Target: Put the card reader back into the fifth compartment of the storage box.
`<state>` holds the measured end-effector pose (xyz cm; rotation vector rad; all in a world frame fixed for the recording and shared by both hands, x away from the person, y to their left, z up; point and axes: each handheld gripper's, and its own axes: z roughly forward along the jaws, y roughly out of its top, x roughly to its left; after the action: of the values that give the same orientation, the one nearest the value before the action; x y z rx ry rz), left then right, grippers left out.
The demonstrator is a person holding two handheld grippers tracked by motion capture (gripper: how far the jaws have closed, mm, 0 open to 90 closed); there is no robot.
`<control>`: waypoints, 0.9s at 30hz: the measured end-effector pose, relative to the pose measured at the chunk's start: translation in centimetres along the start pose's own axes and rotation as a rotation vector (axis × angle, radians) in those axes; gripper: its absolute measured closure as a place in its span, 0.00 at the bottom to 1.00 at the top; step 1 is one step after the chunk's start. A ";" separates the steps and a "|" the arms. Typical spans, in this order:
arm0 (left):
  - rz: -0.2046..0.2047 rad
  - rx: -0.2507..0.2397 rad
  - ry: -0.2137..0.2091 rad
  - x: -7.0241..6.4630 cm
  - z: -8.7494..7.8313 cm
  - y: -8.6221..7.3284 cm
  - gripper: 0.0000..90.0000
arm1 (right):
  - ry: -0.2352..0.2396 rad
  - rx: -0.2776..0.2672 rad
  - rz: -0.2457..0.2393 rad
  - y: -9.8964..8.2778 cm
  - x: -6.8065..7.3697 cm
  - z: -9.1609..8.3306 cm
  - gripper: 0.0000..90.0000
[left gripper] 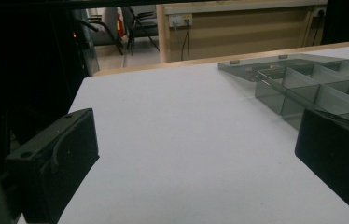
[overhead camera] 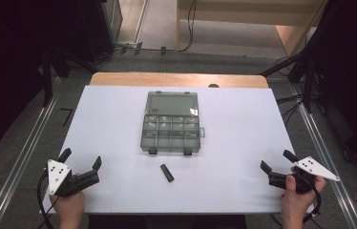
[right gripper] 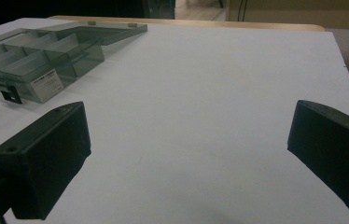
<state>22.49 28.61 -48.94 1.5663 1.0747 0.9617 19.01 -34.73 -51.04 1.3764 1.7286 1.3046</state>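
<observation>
Standing wide apart with nothing between them and nothing touched, the jaws of both the left gripper (overhead camera: 81, 159) and the right gripper (overhead camera: 278, 161) hang empty over the near corners of the white surface (overhead camera: 243, 143), at about seven and five o'clock from the middle, as if parked clear of the work before a reach. The small black bar (overhead camera: 167, 172) lies loose between them, near the front edge. Just beyond it, toward twelve o'clock, sits the smoky clear compartment box (overhead camera: 171, 130), its lid (overhead camera: 172, 103) folded back flat, presumably to leave the cells ready for filling.
</observation>
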 end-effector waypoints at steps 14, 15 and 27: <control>0.010 0.000 0.004 -0.1 0.0 0.0 0.00 | 0.052 0.013 -0.051 1.9 2.0 0.1 0.00; 0.010 0.000 0.002 -0.1 0.0 0.0 0.00 | 0.053 0.017 -0.051 2.1 2.2 0.1 0.00; 0.009 0.000 0.002 -0.1 0.0 0.0 0.00 | 0.108 0.059 -0.110 3.6 4.5 1.1 0.00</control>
<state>22.50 28.51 -48.96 1.5722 1.0697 0.9694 19.99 -30.11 -47.51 1.2433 1.9012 1.2979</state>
